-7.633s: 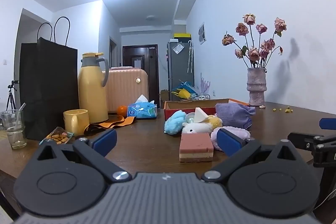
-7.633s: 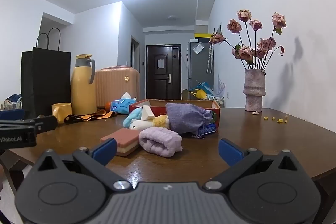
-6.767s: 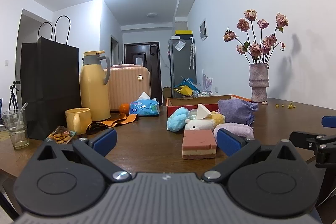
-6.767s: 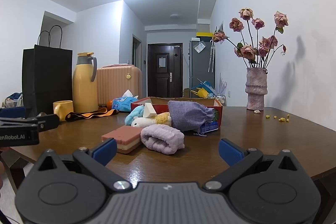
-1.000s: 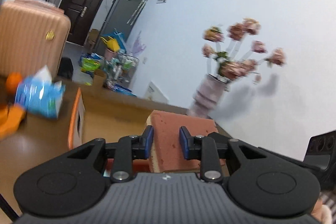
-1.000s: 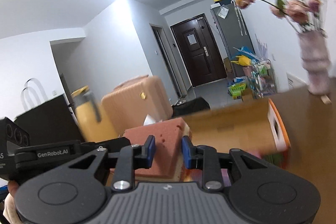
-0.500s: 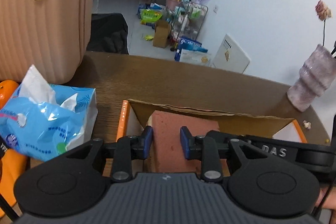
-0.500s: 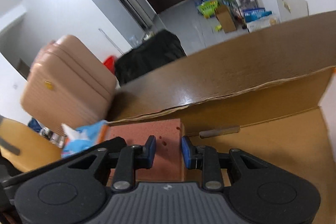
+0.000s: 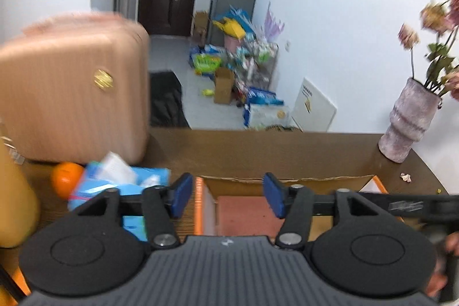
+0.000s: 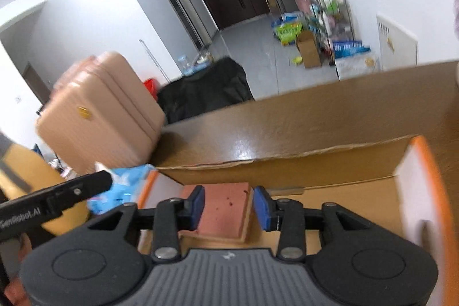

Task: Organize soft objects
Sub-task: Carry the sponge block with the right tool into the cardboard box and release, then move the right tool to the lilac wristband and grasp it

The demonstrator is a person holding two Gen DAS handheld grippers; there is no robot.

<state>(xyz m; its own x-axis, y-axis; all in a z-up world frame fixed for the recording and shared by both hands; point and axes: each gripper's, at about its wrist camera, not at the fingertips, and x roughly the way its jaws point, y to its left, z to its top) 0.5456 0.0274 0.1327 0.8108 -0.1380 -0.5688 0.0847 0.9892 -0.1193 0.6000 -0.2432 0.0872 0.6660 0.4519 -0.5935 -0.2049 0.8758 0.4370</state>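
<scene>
The pink sponge block (image 9: 243, 215) lies flat in the left end of the orange-rimmed cardboard box (image 9: 287, 180). My left gripper (image 9: 227, 198) hovers above it. Its jaws are opening, and both blue pads stand well clear of the sponge. In the right wrist view the sponge (image 10: 223, 210) sits between the pads of my right gripper (image 10: 229, 208). These jaws are opening too, with a gap showing at the right pad. The box (image 10: 287, 171) holds nothing else that I can see.
Left of the box lie a blue tissue pack (image 9: 126, 182) and an orange (image 9: 67, 182), with a pink suitcase (image 9: 71, 105) behind and a yellow flask (image 9: 14, 205) at the left edge. A vase of dried flowers (image 9: 407, 119) stands at the back right corner of the table.
Both grippers have let go of the sponge and their jaws have widened. The sponge now rests in the box, and both views have pulled back a little.
</scene>
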